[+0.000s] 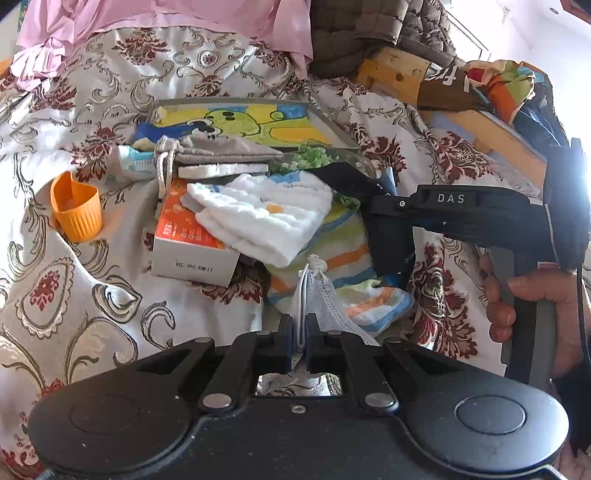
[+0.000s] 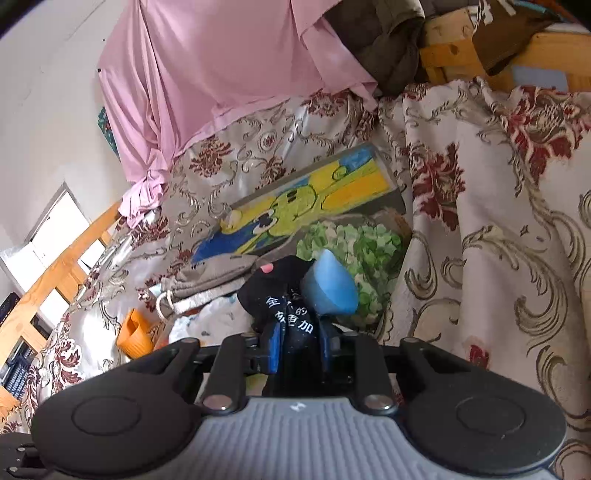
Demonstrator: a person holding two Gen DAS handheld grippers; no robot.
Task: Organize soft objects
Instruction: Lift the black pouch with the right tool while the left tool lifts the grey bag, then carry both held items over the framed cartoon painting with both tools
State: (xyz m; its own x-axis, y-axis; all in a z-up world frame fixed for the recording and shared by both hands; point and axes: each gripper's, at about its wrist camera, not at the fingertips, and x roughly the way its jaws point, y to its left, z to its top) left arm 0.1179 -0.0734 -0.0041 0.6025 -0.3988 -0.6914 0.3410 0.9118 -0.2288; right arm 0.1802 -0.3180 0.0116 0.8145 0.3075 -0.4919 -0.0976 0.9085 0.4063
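Observation:
My left gripper (image 1: 300, 332) is shut on a white face mask (image 1: 325, 306), which stands up between the pads with its ear loop knotted on top. In front of it lie a folded white cloth (image 1: 258, 218) and a striped towel (image 1: 343, 251) on the patterned bedspread (image 1: 92, 295). My right gripper (image 2: 300, 343) is shut on a black cloth with white characters (image 2: 284, 295), lifted off the bed, with a blue rounded piece (image 2: 328, 288) beside it. In the left wrist view the same black cloth (image 1: 391, 251) hangs from the right gripper (image 1: 384, 218), held by a hand (image 1: 532, 306).
An orange cup (image 1: 77, 210), an orange-and-white box (image 1: 192, 251), a grey drawstring pouch (image 1: 221, 147) and a framed yellow-green picture (image 1: 240, 118) lie on the bed. Pink fabric (image 1: 166, 18) and a quilted jacket (image 1: 369, 33) hang behind. A wooden frame (image 1: 399, 70) borders the right.

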